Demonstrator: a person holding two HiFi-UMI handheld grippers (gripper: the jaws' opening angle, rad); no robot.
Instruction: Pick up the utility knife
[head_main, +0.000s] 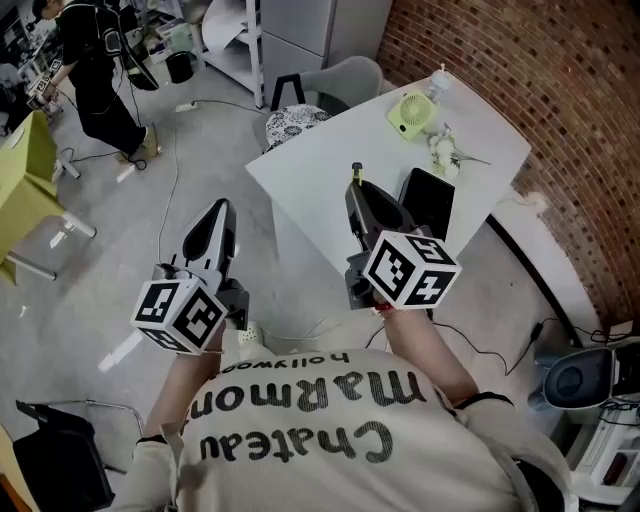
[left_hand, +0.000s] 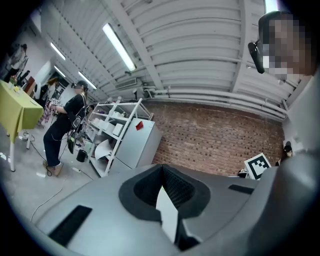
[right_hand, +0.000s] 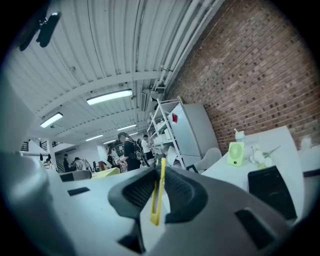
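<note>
R gripper (right_hand: 161, 174) pinching yellow utility knife (right_hand: 159, 187), clear of table (head_main: 320, 170) at 1 o'clock. L gripper (left_hand: 162, 170) pressed together, empty. Pickup looks done.

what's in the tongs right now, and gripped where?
Right tongs pinch the yellow utility knife edge-on, about mid-length, with both ends sticking out of the grip. Can't tell which end is the blade. Left tongs are shut and empty.

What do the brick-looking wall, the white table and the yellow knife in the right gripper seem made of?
Wall: rough red brick, mortar lines visible. Table: smooth matte white top, perhaps laminate. Knife, clamped in the right gripper: thin bright yellow body, probably plastic.
</note>
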